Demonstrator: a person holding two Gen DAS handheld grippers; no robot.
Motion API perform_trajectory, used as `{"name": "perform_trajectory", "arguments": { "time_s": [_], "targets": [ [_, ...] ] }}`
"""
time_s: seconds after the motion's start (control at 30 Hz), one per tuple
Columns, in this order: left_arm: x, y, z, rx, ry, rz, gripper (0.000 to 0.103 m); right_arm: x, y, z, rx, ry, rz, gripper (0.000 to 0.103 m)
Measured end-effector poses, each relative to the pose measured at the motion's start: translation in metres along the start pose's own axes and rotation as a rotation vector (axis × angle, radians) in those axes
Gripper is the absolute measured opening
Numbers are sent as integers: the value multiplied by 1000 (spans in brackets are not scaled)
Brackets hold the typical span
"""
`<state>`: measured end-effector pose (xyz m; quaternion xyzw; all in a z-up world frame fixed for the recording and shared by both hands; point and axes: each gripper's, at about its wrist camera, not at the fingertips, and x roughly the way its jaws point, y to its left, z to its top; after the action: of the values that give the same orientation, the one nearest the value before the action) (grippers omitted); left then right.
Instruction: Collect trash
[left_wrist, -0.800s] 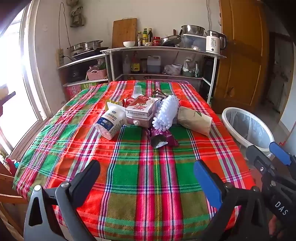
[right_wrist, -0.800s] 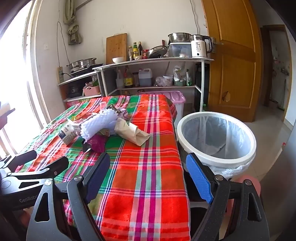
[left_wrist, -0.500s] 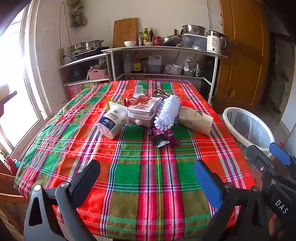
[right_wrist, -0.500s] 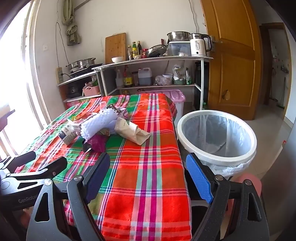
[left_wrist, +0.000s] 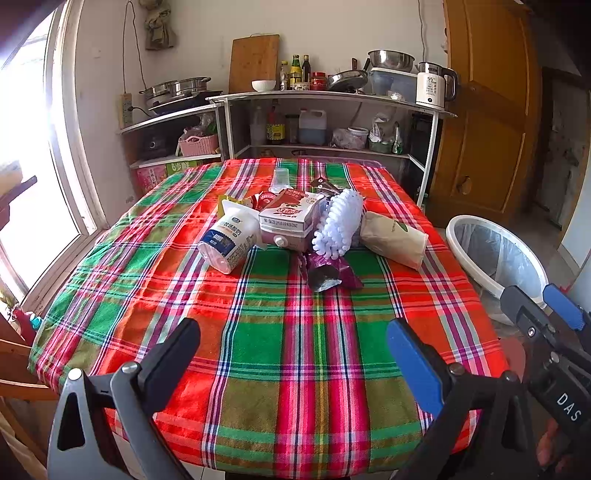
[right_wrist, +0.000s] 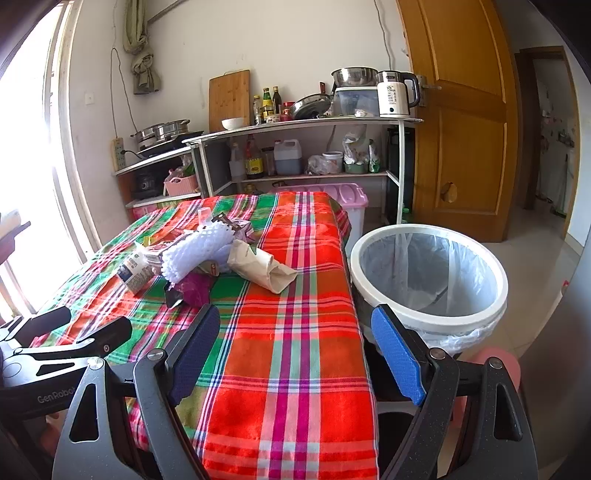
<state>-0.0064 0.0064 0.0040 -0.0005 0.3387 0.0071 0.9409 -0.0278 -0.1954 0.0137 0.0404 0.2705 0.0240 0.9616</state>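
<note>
2 hand-held grippers — left (left_wrist: 293, 349), right (right_wrist: 295, 334) — spread wide over plaid tablecloth (left_wrist: 273, 332); bin (right_wrist: 428, 275) beside.

We see a home kitchen: shelving (left_wrist: 332, 98) carrying pots (left_wrist: 177, 86), a cutting board (left_wrist: 254, 62), sauce bottles (left_wrist: 295, 72) and an electric kettle (left_wrist: 432, 88), behind a table (left_wrist: 277, 332) under plaid cloth.
</note>
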Motion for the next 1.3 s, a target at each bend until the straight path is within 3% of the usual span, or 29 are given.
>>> {"name": "perform_trajectory", "arguments": {
  "time_s": [1.3],
  "targets": [
    [-6, 4, 0, -9, -4, 12, 102, -4, 1, 1, -1, -11, -9, 85]
  ]
}}
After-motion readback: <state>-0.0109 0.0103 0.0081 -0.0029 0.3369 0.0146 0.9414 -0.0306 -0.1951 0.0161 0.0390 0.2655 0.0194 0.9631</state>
